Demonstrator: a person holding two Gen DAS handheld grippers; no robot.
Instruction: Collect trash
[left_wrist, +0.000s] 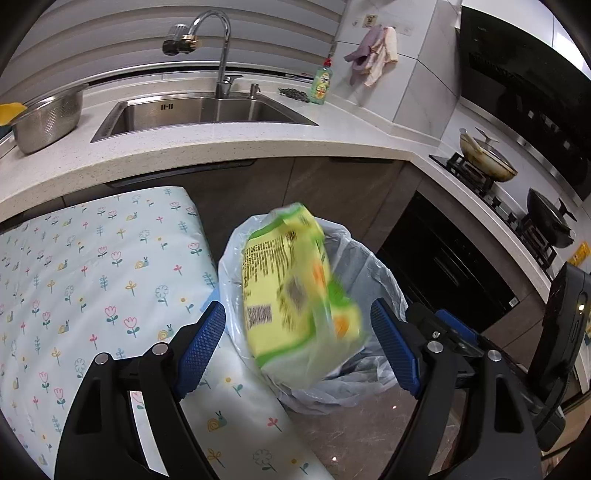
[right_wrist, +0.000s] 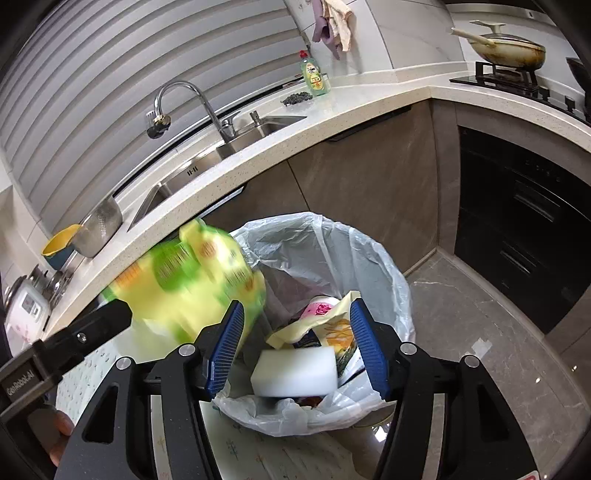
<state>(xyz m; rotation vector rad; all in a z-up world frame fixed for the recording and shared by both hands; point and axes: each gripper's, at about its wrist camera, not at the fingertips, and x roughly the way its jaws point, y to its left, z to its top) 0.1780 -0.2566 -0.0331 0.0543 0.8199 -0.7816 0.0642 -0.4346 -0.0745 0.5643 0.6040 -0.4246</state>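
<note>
A blurred yellow-green packet (left_wrist: 295, 291) is seen loose between the spread jaws of the left hand-held gripper (left_wrist: 298, 347), above the lined bin (right_wrist: 373, 258). The right hand-held gripper (right_wrist: 297, 345) is spread, nothing pinched, over a white sponge (right_wrist: 295, 373).

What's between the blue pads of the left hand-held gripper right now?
The yellow-green package, blurred and apparently clear of both pads of the open left hand-held gripper, with the lined trash bin behind it. The left wrist view shows this.
</note>
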